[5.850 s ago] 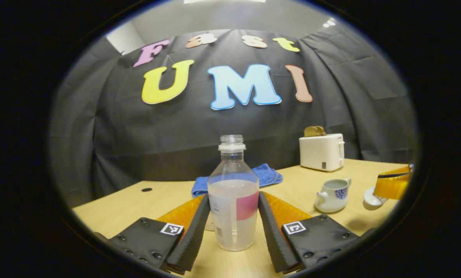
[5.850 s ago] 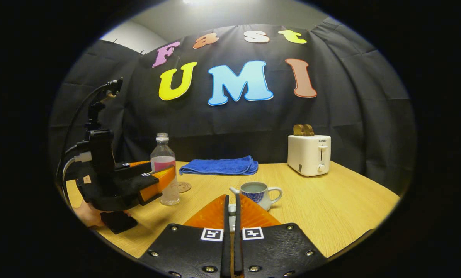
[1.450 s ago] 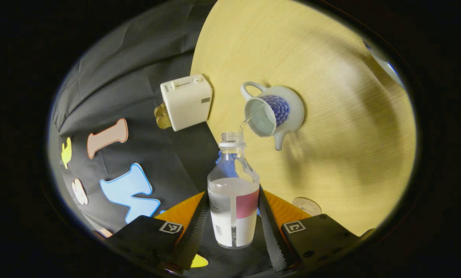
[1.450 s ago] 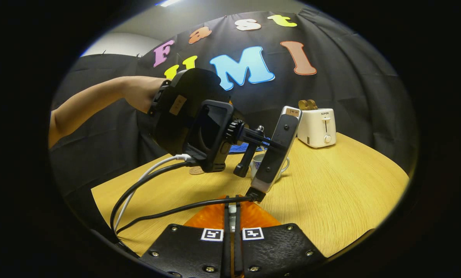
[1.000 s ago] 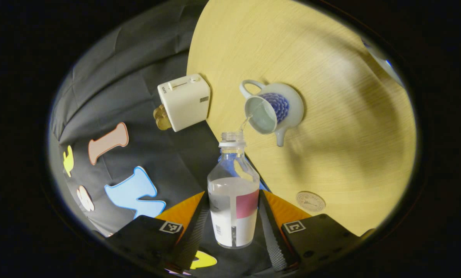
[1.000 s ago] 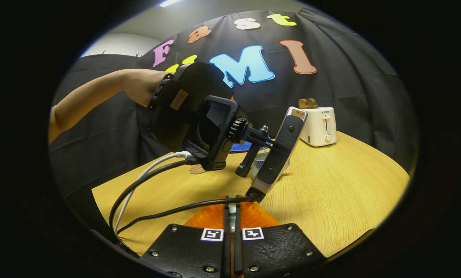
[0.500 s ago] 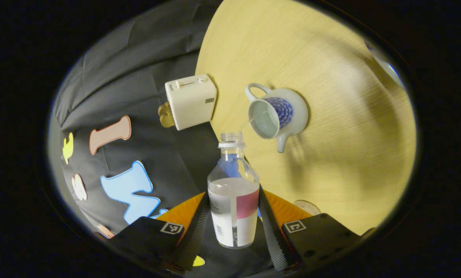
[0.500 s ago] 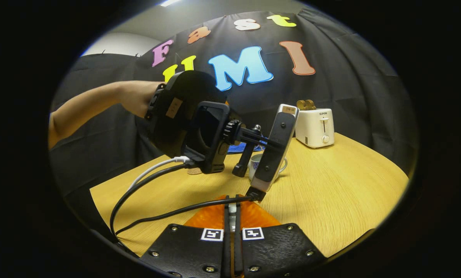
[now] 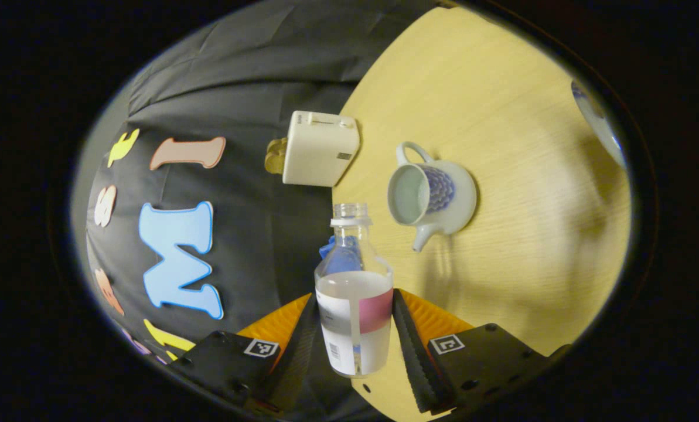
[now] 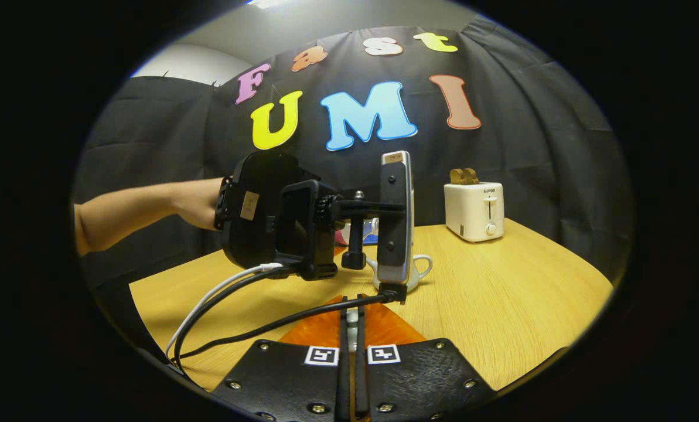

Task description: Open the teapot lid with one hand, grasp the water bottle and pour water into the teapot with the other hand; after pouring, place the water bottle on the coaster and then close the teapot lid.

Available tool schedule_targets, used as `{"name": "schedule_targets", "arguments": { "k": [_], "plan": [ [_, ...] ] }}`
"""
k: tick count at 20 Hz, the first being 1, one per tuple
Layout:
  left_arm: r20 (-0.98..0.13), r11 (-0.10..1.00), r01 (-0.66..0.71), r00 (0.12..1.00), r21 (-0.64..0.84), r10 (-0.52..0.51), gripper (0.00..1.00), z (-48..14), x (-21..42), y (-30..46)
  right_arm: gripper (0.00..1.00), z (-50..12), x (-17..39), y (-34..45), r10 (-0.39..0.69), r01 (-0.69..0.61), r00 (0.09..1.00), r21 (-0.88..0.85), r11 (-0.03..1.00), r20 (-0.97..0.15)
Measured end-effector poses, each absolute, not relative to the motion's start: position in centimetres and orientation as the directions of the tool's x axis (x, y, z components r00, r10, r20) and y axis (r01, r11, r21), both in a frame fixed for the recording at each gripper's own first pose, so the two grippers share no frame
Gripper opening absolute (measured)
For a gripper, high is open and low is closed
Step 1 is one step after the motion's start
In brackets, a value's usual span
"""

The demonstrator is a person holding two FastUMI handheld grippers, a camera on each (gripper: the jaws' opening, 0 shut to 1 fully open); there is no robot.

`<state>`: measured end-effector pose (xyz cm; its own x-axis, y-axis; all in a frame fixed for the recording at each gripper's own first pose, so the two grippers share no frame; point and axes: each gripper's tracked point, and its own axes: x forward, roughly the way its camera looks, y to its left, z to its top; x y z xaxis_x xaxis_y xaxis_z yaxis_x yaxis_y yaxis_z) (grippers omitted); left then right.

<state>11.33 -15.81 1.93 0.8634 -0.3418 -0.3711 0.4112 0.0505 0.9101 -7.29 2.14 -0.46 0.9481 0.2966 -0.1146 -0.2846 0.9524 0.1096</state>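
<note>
The left gripper (image 9: 354, 346) pinches the water bottle (image 9: 355, 305) by its label, tilted, no stream at the mouth. Beyond it sits the open teapot (image 9: 437, 196) on the table (image 9: 531, 193). Best bet: level the bottle slowly so nothing drips. The right gripper (image 10: 349, 343) is squeezed on something pale, probably the lid.

gripper (image 9: 355, 346) gripping water bottle (image 9: 354, 305), open teapot (image 9: 431, 196)
</note>
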Motion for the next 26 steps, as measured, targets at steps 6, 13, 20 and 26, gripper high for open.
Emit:
{"name": "schedule_targets", "arguments": {
  "k": [6,13,20,26],
  "plan": [
    [-0.174,0.539,0.371,0.908,0.756,-0.381,0.85,5.1,9.8,-9.7,0.04,1.3,-6.3,3.0,0.300,-0.297,0.952,0.047,0.954,-0.066],
    [0.059,0.947,0.254,0.961,0.196,-0.270,0.84,8.0,7.9,0.1,0.04,1.5,-3.7,4.0,0.304,-0.304,0.951,-0.006,0.953,-0.056],
    [0.079,0.973,0.229,0.970,0.033,-0.231,0.84,5.7,13.1,1.9,0.04,0.8,-2.1,4.7,0.315,-0.317,0.947,-0.020,0.948,-0.068],
    [0.026,0.979,0.200,0.979,0.032,-0.201,0.84,2.6,15.9,2.1,0.04,0.7,-1.8,4.3,0.312,-0.313,0.948,-0.007,0.950,-0.068]
  ]
}}
